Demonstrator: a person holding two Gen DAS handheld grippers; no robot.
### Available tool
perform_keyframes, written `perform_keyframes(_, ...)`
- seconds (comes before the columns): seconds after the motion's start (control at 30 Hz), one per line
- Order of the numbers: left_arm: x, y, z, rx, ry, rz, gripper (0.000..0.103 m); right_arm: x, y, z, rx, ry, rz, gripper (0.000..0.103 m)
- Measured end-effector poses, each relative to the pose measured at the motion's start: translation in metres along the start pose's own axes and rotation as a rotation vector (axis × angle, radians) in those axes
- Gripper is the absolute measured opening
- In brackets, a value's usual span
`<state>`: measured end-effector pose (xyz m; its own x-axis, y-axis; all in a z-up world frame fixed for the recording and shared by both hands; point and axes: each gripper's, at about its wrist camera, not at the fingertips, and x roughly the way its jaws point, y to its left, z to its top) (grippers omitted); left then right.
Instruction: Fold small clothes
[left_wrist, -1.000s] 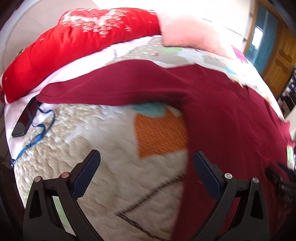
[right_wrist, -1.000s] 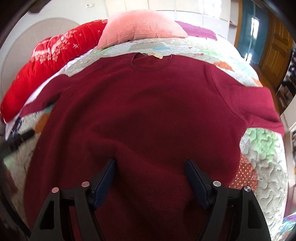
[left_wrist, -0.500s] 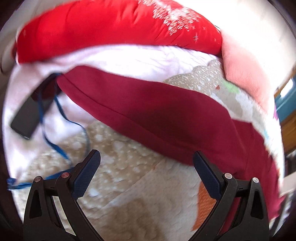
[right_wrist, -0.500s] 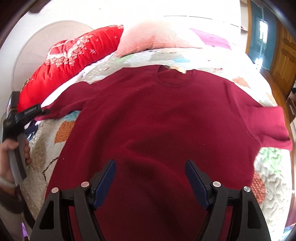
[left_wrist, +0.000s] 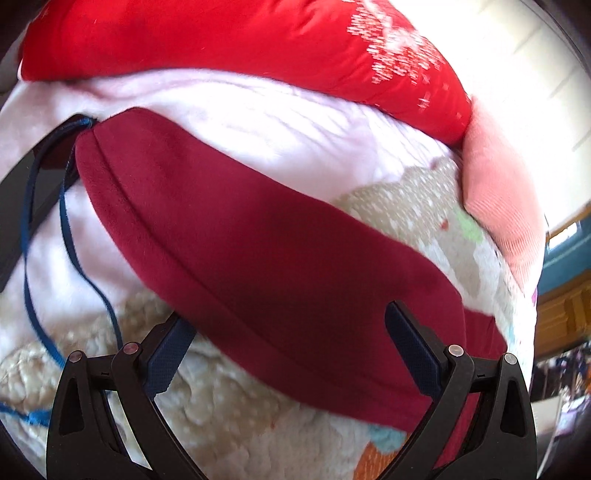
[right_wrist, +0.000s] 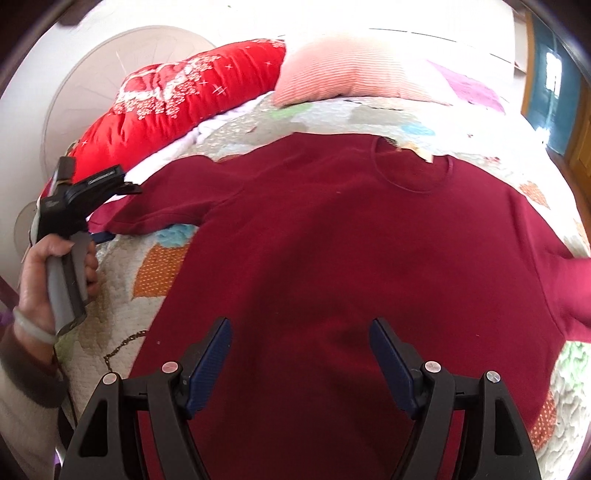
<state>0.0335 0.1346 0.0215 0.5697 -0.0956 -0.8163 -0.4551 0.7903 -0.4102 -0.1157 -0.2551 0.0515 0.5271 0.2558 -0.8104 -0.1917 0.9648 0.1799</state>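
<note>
A dark red sweater (right_wrist: 351, 251) lies spread flat on the quilted bed, neck hole (right_wrist: 410, 170) at the far side. Its left sleeve (left_wrist: 236, 236) stretches out over the white sheet, cuff at the far left. My left gripper (left_wrist: 291, 343) is open just above that sleeve, its jaws to either side of it. It also shows in the right wrist view (right_wrist: 110, 188), held by a hand beside the sleeve end. My right gripper (right_wrist: 301, 350) is open and empty over the sweater's lower body.
A red pillow (left_wrist: 240, 44) and a pink pillow (left_wrist: 498, 199) lie at the head of the bed. A black phone (left_wrist: 26, 206) with a blue cord (left_wrist: 74, 251) lies left of the cuff. The patchwork quilt (right_wrist: 155, 266) covers the bed. A door (right_wrist: 554, 85) is at the right.
My left gripper has moved left and closer to the sleeve, which now fills its view. My right gripper has pulled back a little; the sweater has not moved.
</note>
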Motion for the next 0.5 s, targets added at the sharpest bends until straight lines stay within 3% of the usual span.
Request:
perform_keyframes(0.13, 0.001, 0.008, 0.011, -0.040, -0.032, -0.019, 0.094, 0.006, 0.002, -0.002, -0.003, 0.021, 0.014, 0.075)
perform_keyframes(0.17, 0.000, 0.007, 0.014, -0.036, -0.043, -0.018, 0.079, 0.007, 0.002, -0.002, 0.001, 0.026, 0.013, 0.075)
perform_keyframes(0.2, -0.001, 0.006, 0.016, -0.023, -0.050, -0.006, 0.050, 0.008, 0.000, -0.002, 0.008, 0.030, 0.012, 0.075)
perform_keyframes(0.27, -0.002, 0.006, 0.020, -0.008, -0.043, 0.000, 0.016, 0.009, -0.004, -0.003, 0.024, 0.033, 0.014, 0.075)
perform_keyframes(0.37, -0.017, 0.006, 0.020, -0.007, -0.084, -0.043, 0.011, 0.008, -0.007, -0.004, 0.034, 0.028, 0.013, 0.075)
perform_keyframes(0.5, -0.063, -0.022, 0.010, 0.088, -0.229, -0.074, 0.011, 0.007, -0.013, -0.004, 0.049, 0.027, 0.012, 0.075)
